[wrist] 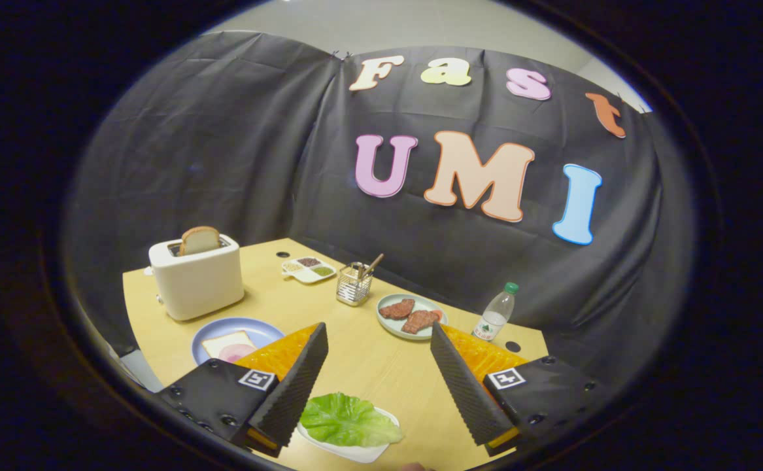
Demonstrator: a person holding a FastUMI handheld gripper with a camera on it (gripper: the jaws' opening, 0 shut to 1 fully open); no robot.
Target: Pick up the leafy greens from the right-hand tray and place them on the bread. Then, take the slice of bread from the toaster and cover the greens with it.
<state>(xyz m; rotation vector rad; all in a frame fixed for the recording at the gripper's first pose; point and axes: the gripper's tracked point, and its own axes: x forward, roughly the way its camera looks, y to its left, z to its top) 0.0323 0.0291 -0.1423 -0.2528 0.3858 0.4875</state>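
Observation:
A green lettuce leaf [347,420] lies on a small white tray [355,451], low between my fingers and close to the left one. My gripper [378,335] is open and holds nothing, hovering above the table. Left of the left finger, a blue plate [214,331] carries a slice of bread [221,343] with a pink round of ham [237,352] on it; the finger hides part of it. Farther back on the left stands a white toaster [197,280] with a bread slice [199,239] sticking up from its slot.
Just ahead of the fingers, a pale green plate [389,325] bears two pieces of cooked meat [409,315]. A wire utensil holder [354,284], a divided condiment dish [309,269] and a water bottle [495,313] stand farther back. Black cloth walls close the wooden table [368,366] behind.

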